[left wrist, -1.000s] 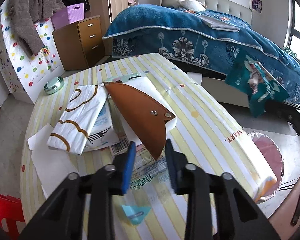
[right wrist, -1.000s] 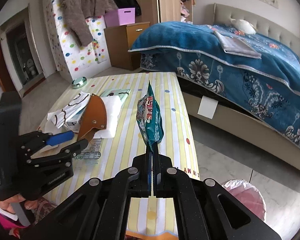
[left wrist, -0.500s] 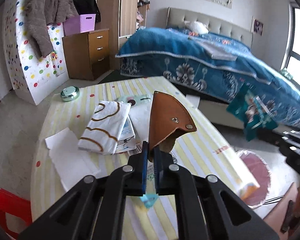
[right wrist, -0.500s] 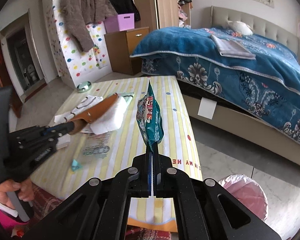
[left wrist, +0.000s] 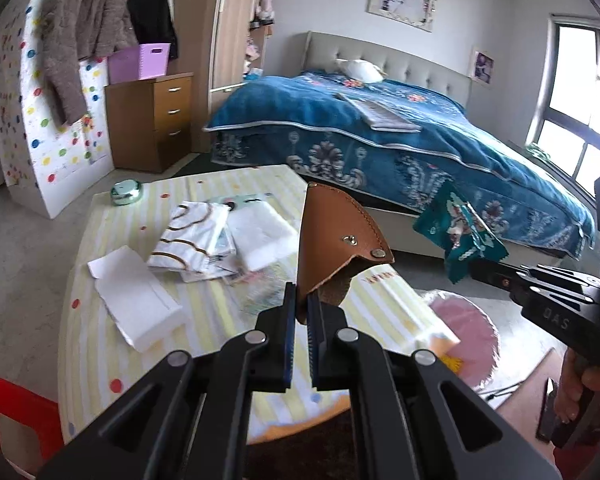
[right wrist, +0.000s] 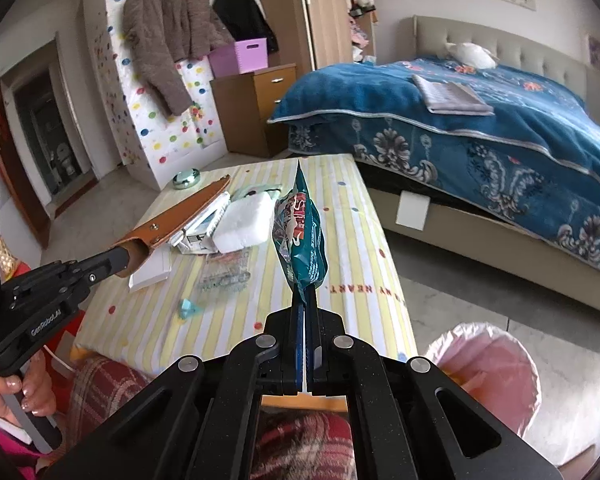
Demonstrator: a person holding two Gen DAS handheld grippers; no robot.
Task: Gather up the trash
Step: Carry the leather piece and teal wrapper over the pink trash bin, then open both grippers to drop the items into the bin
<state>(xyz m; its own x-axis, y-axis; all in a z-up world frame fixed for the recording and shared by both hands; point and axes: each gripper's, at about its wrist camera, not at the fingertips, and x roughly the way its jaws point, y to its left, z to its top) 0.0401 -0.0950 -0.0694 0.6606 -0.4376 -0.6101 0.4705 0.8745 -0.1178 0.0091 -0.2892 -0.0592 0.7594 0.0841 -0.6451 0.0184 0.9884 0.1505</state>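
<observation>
Striped table (left wrist: 228, 312) w/ tissues (left wrist: 136, 300) (wrappers (right wrist: 224, 272) too)

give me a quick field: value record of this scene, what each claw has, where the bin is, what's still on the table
left claw: shut on brown leather pouch, lifted off the table
right claw: shut on teal snack bag, held upright in the air
bin: pink-lined, on the floor beside the table, below the right claw
table: yellow striped cloth
left on table: white napkin, patterned tissue pack, white pad, clear wrapper, small teal scrap, green round tin
background: bed with blue blanket
</observation>
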